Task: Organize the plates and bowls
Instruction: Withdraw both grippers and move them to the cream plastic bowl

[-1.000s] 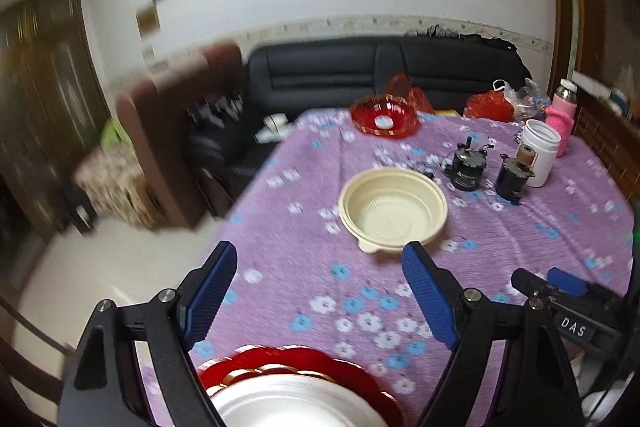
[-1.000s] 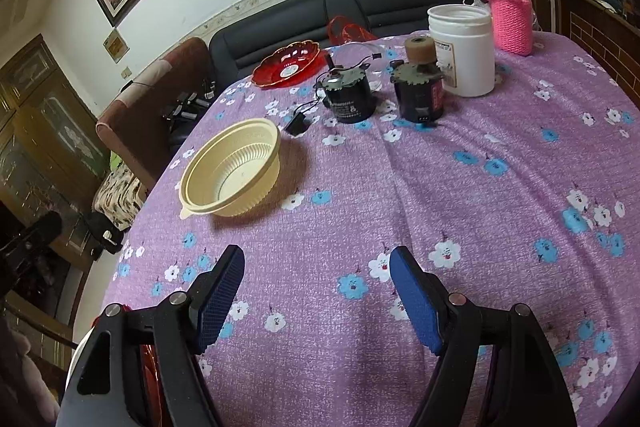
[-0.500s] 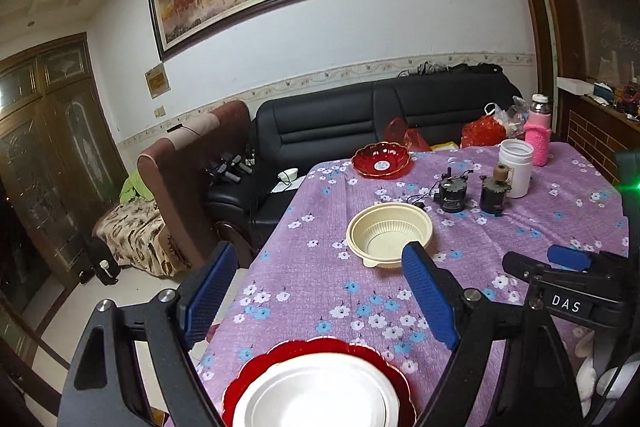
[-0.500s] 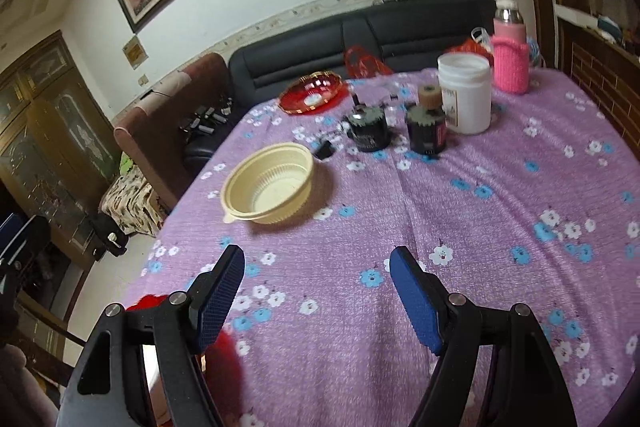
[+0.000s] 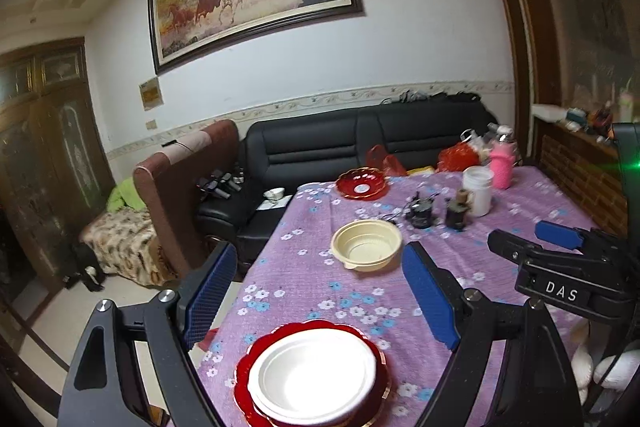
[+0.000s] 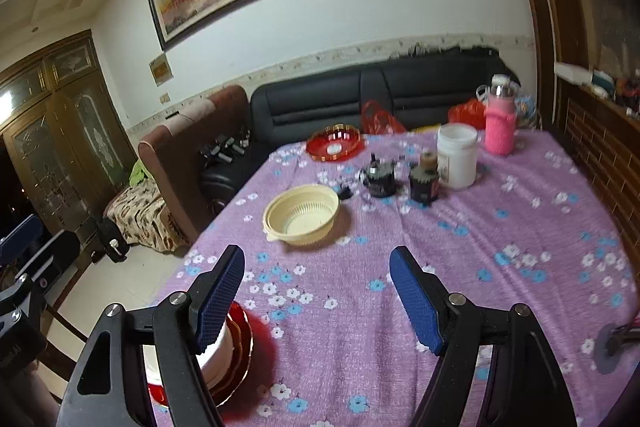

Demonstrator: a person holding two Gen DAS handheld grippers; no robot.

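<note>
Both grippers hover above the near end of a table under a purple flowered cloth (image 5: pixel 304 267). The left gripper (image 5: pixel 320 291) is released, empty; so is the right gripper (image 6: pixel 316 293).

A white bowl (image 5: pixel 314 379) sits in a red plate (image 5: pixel 242 367) at the near edge, below the left gripper. One cream bowl (image 5: pixel 366 243) stands alone mid-table, nothing between it and either gripper. A second red plate (image 5: pixel 362 183) lies at the far edge.

Beyond the cream bowl stand two small dark devices (image 6: pixel 380 179), a white jar (image 6: pixel 458 155) and a pink bottle (image 6: pixel 500 125). A black sofa (image 5: pixel 360 139) lies behind.
</note>
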